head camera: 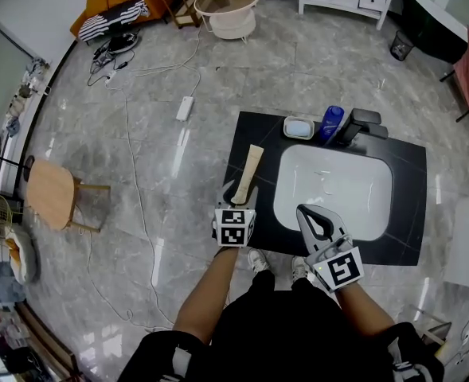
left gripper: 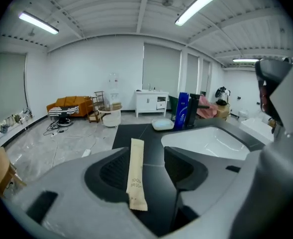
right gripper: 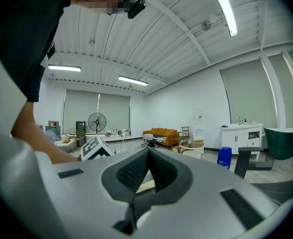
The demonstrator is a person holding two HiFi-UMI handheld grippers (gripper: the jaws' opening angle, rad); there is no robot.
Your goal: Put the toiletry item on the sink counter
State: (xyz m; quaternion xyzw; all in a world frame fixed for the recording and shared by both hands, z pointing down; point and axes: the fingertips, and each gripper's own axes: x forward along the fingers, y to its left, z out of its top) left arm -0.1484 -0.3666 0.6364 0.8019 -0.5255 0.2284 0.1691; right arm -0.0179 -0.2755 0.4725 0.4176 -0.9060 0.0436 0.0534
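Head view: 1 long beige paper toothbrush packet (head camera: 248, 173) lies flat on the black stone sink counter (head camera: 254, 130), left of the white oval basin (head camera: 334, 189), its near end by the left gripper (head camera: 240, 199); the right gripper (head camera: 314, 217) hangs over the basin's near rim. At the back stand 1 blue plastic bottle (head camera: 331, 122), 1 pale soap dish (head camera: 298, 126) and 1 black faucet (head camera: 361, 124). Left gripper view: jaws released and wide apart, the packet between them, resting on the counter with its near end at the left pad; whether it touches cannot be settled. Right gripper view: jaws clenched at the tips, nothing between them. Risk, as judged: if the packet clings to that pad, pulling the left gripper back could drag it over the counter's near edge to the floor.
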